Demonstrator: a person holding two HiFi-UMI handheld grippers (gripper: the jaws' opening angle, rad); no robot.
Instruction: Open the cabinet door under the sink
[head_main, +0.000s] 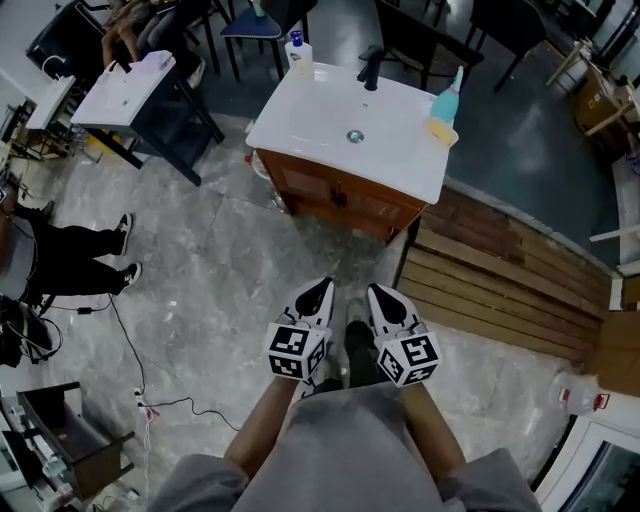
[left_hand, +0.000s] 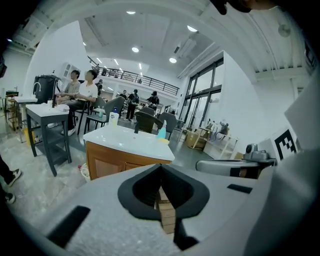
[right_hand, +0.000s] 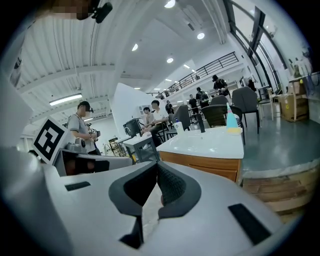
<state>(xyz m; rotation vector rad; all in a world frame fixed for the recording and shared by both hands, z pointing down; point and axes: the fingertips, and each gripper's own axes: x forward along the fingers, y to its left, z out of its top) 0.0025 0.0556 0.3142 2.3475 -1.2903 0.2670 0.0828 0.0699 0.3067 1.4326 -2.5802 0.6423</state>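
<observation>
Right, you stood on the grey marbled floor (head_main: 220, 300) facing the sink (head_main: 352, 130), a white basin set in a white tabletop (head_main: 290, 125) over a brown wooden cabinet (head_main: 395, 215). The cabinet door (head_main: 300, 183) under it sat flush with the front, shut, with a small dark handle near the middle seam.

You held both tools low, in front of your body and side by side, well short of the cabinet. The left hand-held gripper (head_main: 320, 292) was closed, its black pads meeting at the tip with nothing between them. The right hand-held gripper (head_main: 380, 296) looked the same: jaws together at the tip and empty (only floor showed through the slot behind the pads). Both pointed toward the cabinet front, and neither touched it.

On the tabletop:
- a dark faucet (head_main: 371, 68) at the back edge
- a white bottle with a blue cap (head_main: 297, 52) at the back left corner
- a teal bottle (head_main: 450, 95) at the right edge, on something yellow

To the right of the cabinet a platform of wooden planks (head_main: 500, 285) met the floor. Off to the left was a second, smaller white tabletop (head_main: 125, 88) on a dark frame. Nearer the left edge were a seated person's legs (head_main: 75, 255) in dark trousers, and a thin cable (head_main: 125, 340) trailed across the floor close by.
</observation>
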